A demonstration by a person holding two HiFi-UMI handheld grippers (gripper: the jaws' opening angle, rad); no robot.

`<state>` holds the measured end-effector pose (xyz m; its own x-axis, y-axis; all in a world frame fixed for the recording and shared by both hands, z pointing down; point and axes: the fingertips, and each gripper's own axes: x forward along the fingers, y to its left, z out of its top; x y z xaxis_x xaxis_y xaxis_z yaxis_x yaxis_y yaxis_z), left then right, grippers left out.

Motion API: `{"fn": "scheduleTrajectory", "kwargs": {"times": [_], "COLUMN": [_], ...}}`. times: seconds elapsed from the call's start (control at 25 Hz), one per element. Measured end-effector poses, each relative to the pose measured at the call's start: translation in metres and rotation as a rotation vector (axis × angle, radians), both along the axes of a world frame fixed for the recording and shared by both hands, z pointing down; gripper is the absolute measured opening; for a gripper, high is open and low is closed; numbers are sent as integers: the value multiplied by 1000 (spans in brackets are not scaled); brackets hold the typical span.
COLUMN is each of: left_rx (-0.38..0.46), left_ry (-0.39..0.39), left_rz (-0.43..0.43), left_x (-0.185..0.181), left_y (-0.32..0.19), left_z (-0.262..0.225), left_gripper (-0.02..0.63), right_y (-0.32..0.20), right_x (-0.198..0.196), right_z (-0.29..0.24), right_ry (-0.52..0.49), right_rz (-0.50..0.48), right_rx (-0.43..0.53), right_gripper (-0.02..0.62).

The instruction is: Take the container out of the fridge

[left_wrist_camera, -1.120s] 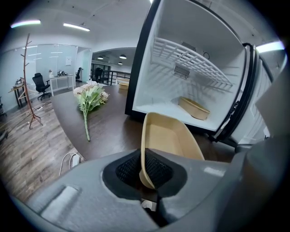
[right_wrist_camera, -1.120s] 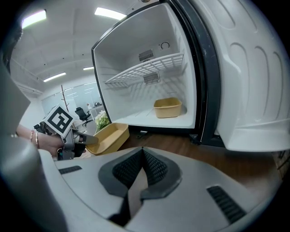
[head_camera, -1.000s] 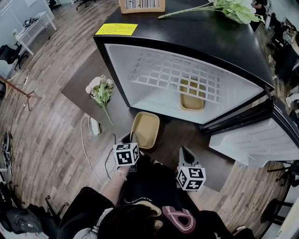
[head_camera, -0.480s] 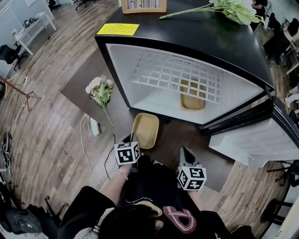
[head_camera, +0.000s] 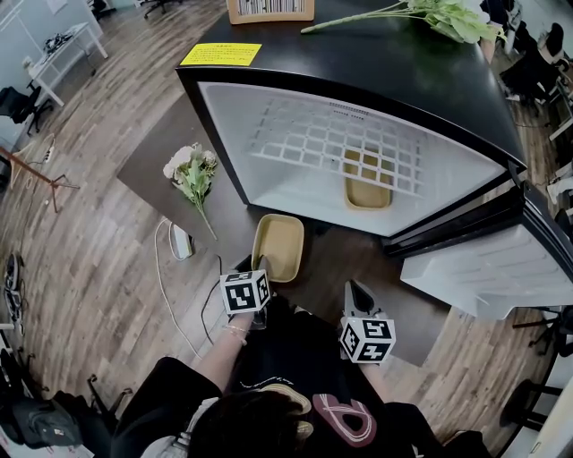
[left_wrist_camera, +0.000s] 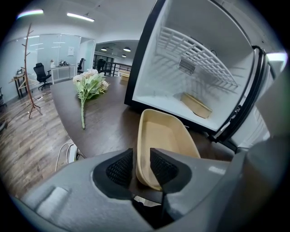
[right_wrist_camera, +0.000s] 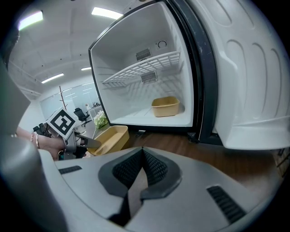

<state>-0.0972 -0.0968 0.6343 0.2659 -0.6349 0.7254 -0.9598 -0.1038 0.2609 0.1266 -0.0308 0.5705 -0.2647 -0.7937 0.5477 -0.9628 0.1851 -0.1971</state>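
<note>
A tan container rests on the dark mat in front of the open fridge. My left gripper is at its near end. In the left gripper view the container's near rim stands between the jaws of that gripper; they have just been opening and now show gaps on both sides of it. A second tan container sits on the fridge floor under the wire shelf. My right gripper hangs shut and empty to the right of the mat container.
The fridge door stands swung open at the right. A bunch of white flowers lies on the mat to the left, with a power strip and cable beside it. More flowers and a box lie on the fridge top.
The left gripper's jaws have spread apart from the container's near rim. The container stays on the mat. The right gripper has not moved.
</note>
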Motion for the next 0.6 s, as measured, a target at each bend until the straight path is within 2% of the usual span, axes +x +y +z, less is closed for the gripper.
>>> {"fn": "scheduleTrajectory", "kwargs": {"times": [0.24, 0.36, 0.52, 0.6], "left_rx": [27, 78, 166, 182], "left_ry": [8, 23, 2, 8], "left_rz": [-16, -9, 14, 21], "left_x": [-2, 1, 2, 2], "left_y": [2, -1, -8, -9], "left_z": [-18, -42, -74, -85], "left_gripper": [130, 141, 141, 140], "right_y": [0, -2, -6, -9], "right_x": [-1, 1, -2, -5], "right_z": [-2, -4, -5, -6], "right_ry": [-5, -19, -33, -33], "right_rz": [-6, 1, 7, -1], "right_rx": [6, 12, 17, 21], "right_gripper": [9, 9, 9, 9]}}
